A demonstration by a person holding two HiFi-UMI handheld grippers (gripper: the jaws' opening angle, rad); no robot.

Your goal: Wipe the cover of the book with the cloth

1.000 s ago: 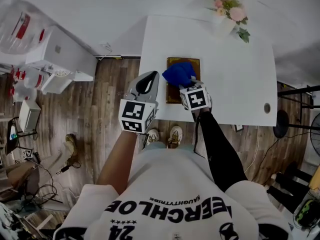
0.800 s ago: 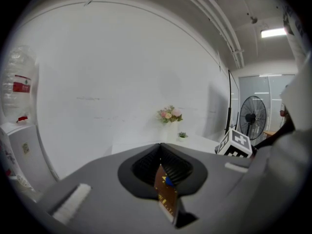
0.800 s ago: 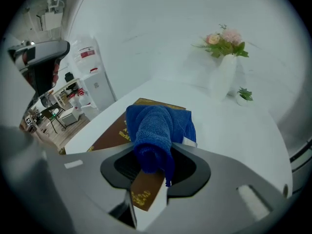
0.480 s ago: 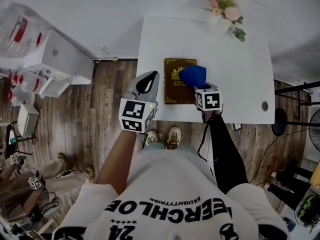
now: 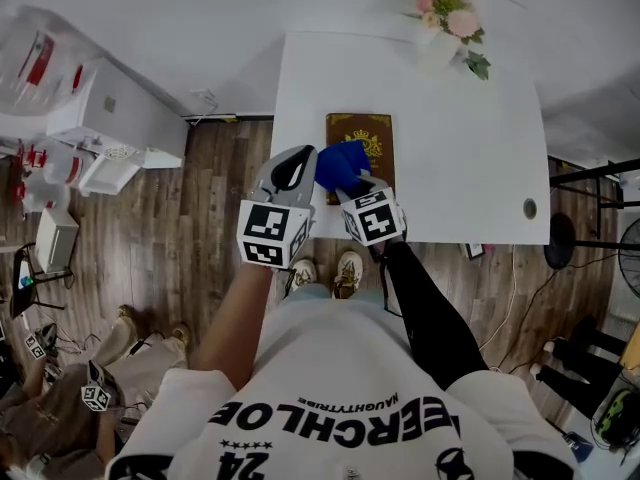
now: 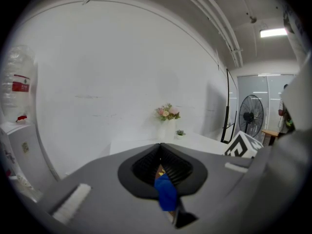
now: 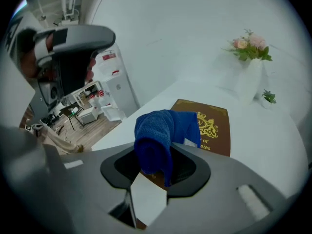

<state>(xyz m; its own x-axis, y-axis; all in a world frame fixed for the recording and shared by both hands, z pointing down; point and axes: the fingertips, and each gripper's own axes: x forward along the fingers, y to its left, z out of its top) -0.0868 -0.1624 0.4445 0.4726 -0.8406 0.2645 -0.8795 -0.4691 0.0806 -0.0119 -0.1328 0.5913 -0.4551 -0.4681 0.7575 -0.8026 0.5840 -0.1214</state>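
Cloth of blue terry fabric [image 7: 156,130] is pinched between the closed jaws of the right tool [image 7: 158,155], its bunched upper part folded over the jaw tips. In the head view the right tool [image 5: 352,176] is seen lowered over the near left part of the brown hardcover book with a gold crest [image 5: 368,133], and the cloth [image 5: 342,163] is pressed against the cover there, overlapping the book's left edge. The book [image 7: 209,126] is laid flat on the white rectangular surface [image 5: 450,148], near its front edge and left of centre, with the gold crest and lettering left uncovered beyond the cloth.

The left tool [image 5: 300,153] is held just beside the right one, at the surface's near left edge, partly over the wooden plank floor [image 5: 200,198]. Its jaws are seen brought together at the tips in the left gripper view, with nothing clamped in the left tool [image 6: 160,147]; the cloth is glimpsed beyond them.

A white vase of pink flowers [image 5: 445,23] is set at the far edge of the surface, well apart from the book.
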